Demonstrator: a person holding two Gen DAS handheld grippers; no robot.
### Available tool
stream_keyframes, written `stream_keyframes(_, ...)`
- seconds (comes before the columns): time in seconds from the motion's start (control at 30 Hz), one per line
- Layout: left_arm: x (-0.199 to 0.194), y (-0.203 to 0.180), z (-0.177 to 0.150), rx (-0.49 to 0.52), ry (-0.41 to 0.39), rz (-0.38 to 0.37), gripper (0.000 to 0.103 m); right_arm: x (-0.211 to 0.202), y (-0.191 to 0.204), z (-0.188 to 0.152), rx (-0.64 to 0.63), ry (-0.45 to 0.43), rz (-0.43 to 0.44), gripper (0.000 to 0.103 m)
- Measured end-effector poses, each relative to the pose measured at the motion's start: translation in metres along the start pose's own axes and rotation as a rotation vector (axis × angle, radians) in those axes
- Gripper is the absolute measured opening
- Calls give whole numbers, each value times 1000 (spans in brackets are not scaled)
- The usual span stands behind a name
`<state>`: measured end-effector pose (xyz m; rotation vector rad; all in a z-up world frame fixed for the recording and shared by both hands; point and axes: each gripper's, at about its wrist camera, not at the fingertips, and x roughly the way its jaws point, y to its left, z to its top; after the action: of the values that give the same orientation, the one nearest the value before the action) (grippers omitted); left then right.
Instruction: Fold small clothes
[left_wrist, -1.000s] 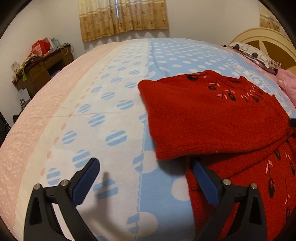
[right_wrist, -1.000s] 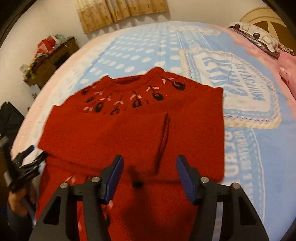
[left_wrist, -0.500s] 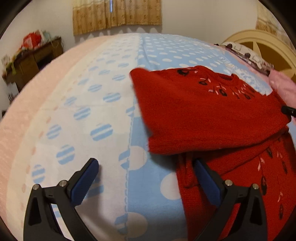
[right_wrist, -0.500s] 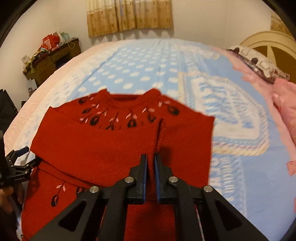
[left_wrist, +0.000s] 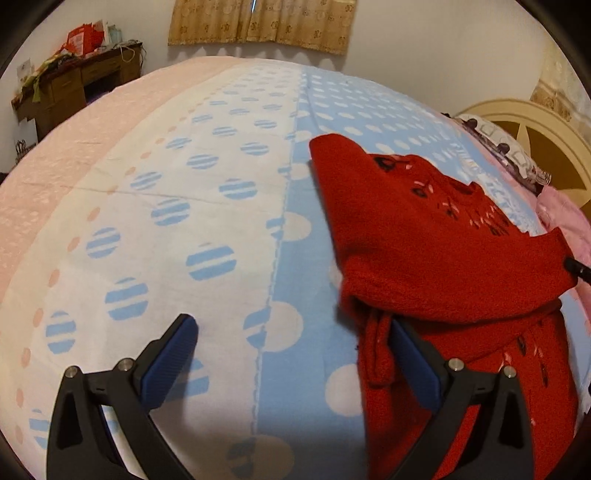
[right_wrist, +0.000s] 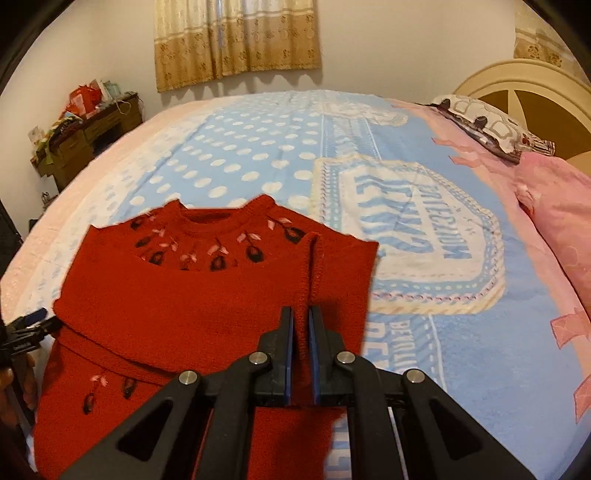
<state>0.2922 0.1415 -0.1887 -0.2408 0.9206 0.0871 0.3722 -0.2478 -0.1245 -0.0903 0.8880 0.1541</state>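
Note:
A small red knitted sweater (right_wrist: 192, 302) with dark and pink flower stitching lies on the bed, its sleeves folded across the front. My right gripper (right_wrist: 301, 325) is shut on a pinched ridge of the sweater near its right side. In the left wrist view the sweater (left_wrist: 443, 266) lies at the right. My left gripper (left_wrist: 291, 343) is open over the bedsheet, its right finger (left_wrist: 413, 365) against the sweater's left edge, with nothing between the jaws. The left gripper also shows at the left edge of the right wrist view (right_wrist: 29, 325).
The bed (right_wrist: 258, 147) has a blue, white and pink dotted sheet. A patterned pillow (right_wrist: 487, 125) and a pink pillow (right_wrist: 554, 206) lie at the right by the headboard (right_wrist: 535, 92). A cluttered wooden desk (right_wrist: 88, 133) stands at the far left.
My right gripper closed on a fold of the sweater and has pulled back a little with it. My left gripper stayed open and shifted left along the sweater's edge.

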Motion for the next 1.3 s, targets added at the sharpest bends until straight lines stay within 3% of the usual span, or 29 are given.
stream_keyframes(0.17,-2,-4,-3,32,10,28,103,24,-18,-14,35,57,-24,7)
stream_keyframes(0.3,-8,-2,-5,22,22,22,103,31,-30,-22,70,75,7,8)
stream_keyframes(0.33,-13,0,-6,11,17,11,103,30,-31,-22,75,74,10,13)
stream_keyframes(0.4,-24,1,-7,5,12,12,103,22,-32,-22,84,70,7,35)
stream_keyframes(0.43,-32,1,-8,4,-11,23,103,16,-32,-22,84,62,18,56)
stream_keyframes(0.47,-40,0,-9,7,-37,25,103,11,-30,-23,82,52,34,65)
stream_keyframes(0.6,-62,-4,2,16,-138,53,103,-7,-8,-21,22,-1,81,65)
stream_keyframes(0.7,-57,-7,16,13,-182,81,103,-12,15,-20,-47,-35,143,65)
stream_keyframes(0.83,-19,-14,19,44,-86,142,103,12,20,-23,-26,46,210,65)
stream_keyframes(0.9,-5,-18,12,81,-37,171,103,30,13,-29,-9,113,188,65)
stream_keyframes(1.0,-3,-19,8,88,-40,173,103,30,8,-36,-15,94,197,65)
stream_keyframes(1.2,-4,-19,4,102,-41,183,103,25,17,-41,-84,87,128,65)
stream_keyframes(1.3,-4,-20,5,96,-40,184,103,19,13,-42,-45,71,141,65)
